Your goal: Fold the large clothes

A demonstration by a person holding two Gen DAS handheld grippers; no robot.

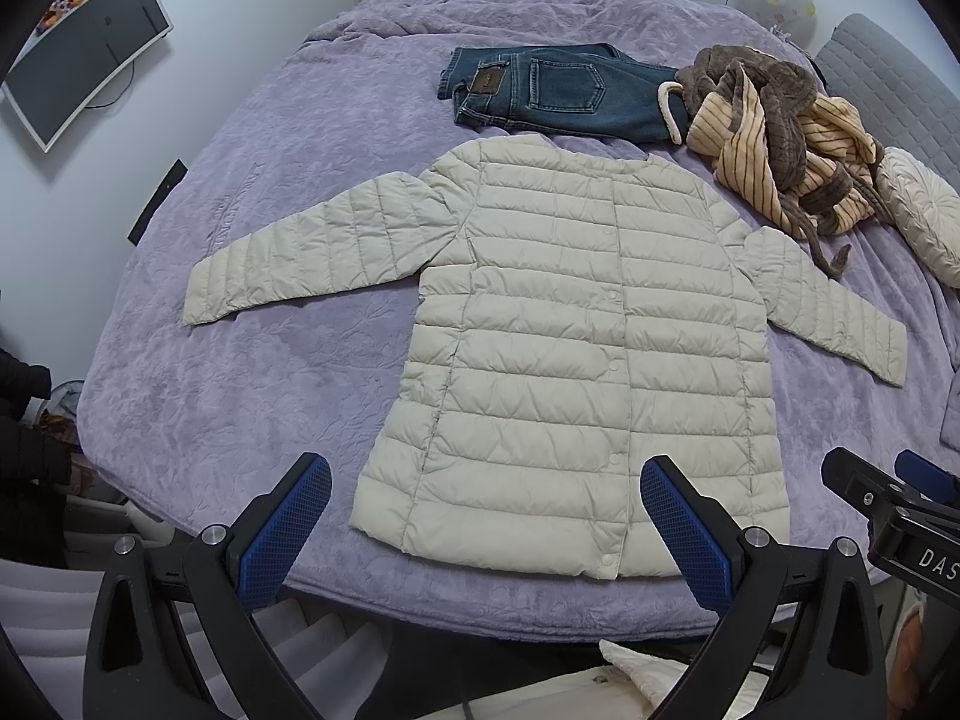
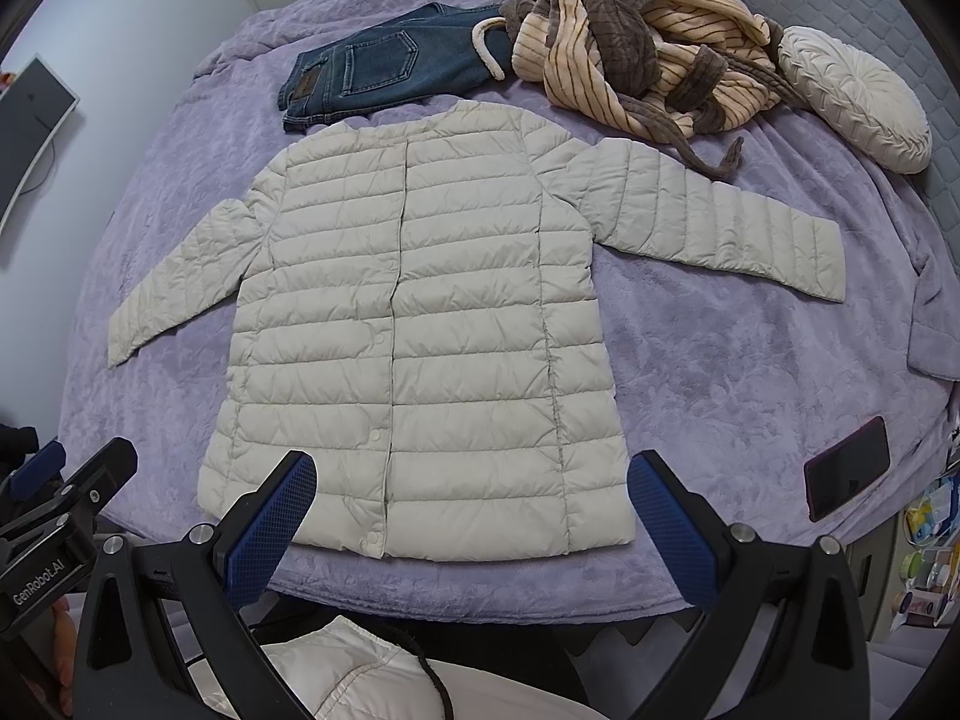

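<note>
A cream quilted puffer jacket (image 1: 576,336) (image 2: 414,324) lies flat and buttoned on the purple bedspread (image 1: 252,312) (image 2: 750,348), both sleeves spread out to the sides, hem toward me. My left gripper (image 1: 486,498) hovers open above the hem's left part, nothing between its blue pads. My right gripper (image 2: 471,495) is open too, over the hem's right part, and holds nothing. Each gripper's black frame shows at the edge of the other's view.
Folded blue jeans (image 1: 552,90) (image 2: 378,69) lie beyond the collar. A crumpled brown and striped robe (image 1: 780,138) (image 2: 642,54) and a round cream cushion (image 2: 852,96) sit at the far right. A dark phone (image 2: 846,468) rests near the bed's right edge. A monitor (image 1: 84,54) stands left.
</note>
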